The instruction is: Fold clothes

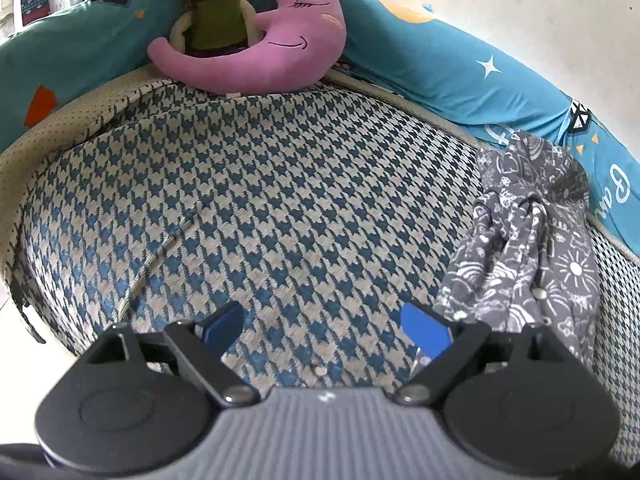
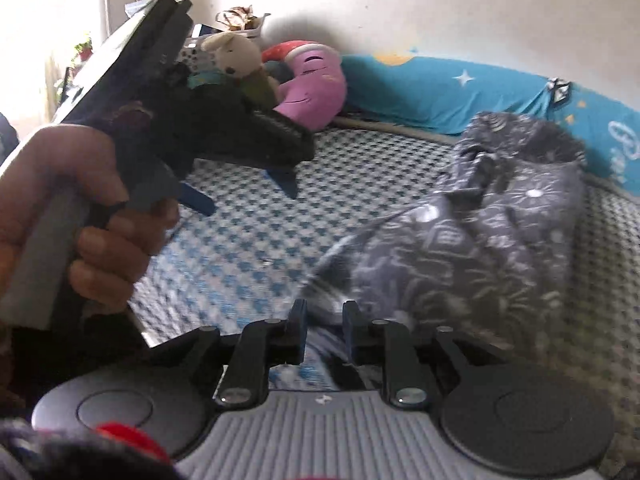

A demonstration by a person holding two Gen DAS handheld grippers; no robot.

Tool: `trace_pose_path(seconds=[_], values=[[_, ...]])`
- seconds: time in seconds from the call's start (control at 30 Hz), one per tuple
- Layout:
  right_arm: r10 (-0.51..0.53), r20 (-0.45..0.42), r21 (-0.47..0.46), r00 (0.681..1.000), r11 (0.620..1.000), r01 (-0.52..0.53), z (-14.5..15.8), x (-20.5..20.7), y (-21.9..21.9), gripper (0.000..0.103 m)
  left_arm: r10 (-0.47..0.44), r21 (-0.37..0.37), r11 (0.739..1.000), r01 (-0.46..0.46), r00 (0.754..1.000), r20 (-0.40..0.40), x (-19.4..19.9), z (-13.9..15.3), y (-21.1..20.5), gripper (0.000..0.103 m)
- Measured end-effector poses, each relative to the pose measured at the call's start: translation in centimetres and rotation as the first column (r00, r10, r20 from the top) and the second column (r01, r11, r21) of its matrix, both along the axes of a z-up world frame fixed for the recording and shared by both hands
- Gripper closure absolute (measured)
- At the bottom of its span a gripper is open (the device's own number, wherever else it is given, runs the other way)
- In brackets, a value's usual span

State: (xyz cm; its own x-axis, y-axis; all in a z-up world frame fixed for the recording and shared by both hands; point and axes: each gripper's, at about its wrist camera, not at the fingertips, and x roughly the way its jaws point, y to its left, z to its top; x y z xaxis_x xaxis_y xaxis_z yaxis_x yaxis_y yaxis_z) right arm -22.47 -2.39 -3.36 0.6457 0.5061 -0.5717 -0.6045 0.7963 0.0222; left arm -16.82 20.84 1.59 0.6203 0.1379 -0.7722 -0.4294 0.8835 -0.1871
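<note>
One grey patterned garment (image 2: 460,232) lies crumpled on the bed (image 1: 280,200); right gripper (image 2: 323,330) pinches its edge, left gripper (image 1: 324,324) spread wide, empty.

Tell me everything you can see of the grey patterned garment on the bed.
The grey patterned garment is soft fabric, dark grey with white doodle-like prints, including sun shapes. It lies crumpled and unfolded, bunched into long folds, on the blue-and-white houndstooth bed cover, its far end near the teal pillow. The right gripper has its fingers narrowed around a fold at its near edge; that view is blurred.
</note>
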Motion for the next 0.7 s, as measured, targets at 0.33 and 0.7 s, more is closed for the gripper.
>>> trace_pose_path(seconds=[0.33, 0.7], values=[[0.045, 0.104, -0.175, 0.994, 0.984, -0.026, -1.3, -0.2, 1.7, 0.075, -0.008, 0.002, 1.000, 0.008, 1.000, -0.010, 0.1, -0.3, -0.1, 0.013], [0.052, 0.123, -0.144, 0.991, 0.989, -0.034, -1.3, 1.1, 3.4, 0.092, 0.002, -0.003, 1.000, -0.002, 1.000, 0.004, -0.1, -0.1, 0.2, 0.013]])
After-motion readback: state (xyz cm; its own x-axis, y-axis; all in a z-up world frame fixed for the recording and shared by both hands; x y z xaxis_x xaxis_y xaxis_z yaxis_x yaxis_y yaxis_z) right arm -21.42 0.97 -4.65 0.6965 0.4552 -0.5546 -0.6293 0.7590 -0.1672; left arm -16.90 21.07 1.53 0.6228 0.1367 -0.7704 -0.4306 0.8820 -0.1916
